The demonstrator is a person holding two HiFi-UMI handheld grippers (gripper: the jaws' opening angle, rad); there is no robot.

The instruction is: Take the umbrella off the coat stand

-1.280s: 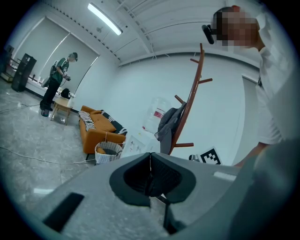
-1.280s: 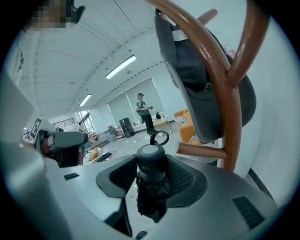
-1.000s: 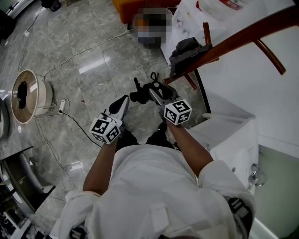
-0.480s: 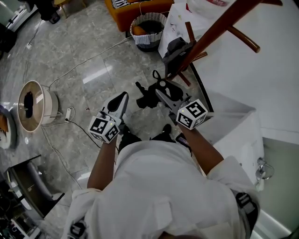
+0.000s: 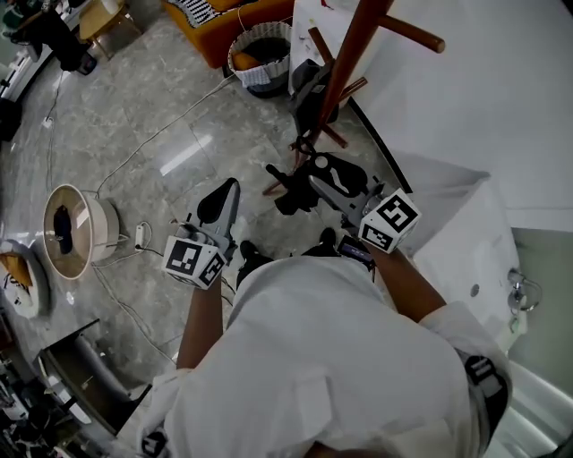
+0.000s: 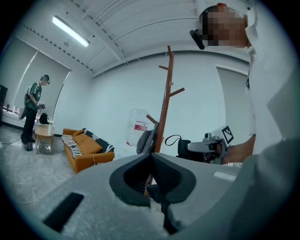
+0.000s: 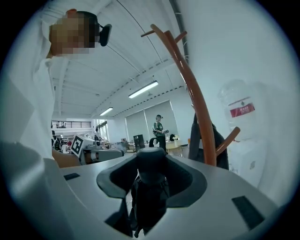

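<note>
A short black folded umbrella [image 5: 288,195] sticks out of my right gripper [image 5: 315,175], which is shut on its handle end. It hangs apart from the brown wooden coat stand [image 5: 345,63], just in front of it. In the right gripper view the umbrella's rounded end [image 7: 150,163] fills the gap between the jaws, with the stand's pole [image 7: 197,108] to the right. My left gripper [image 5: 228,188] is to the left of the umbrella, shut and empty. The left gripper view shows the stand [image 6: 164,103] ahead and the umbrella [image 6: 183,148] at its right.
A grey garment [image 5: 309,85] hangs low on the stand. An orange sofa [image 5: 224,27] and a basket [image 5: 260,49] are behind it. A white cabinet [image 5: 466,233] is at the right. A round white appliance [image 5: 76,224] and cables [image 5: 134,143] lie on the floor at the left. A person [image 6: 33,112] stands far off.
Both grippers have risen, the right one still carrying the umbrella. The head view has swung, so the stand's pole now shows nearly upright at the upper centre.
</note>
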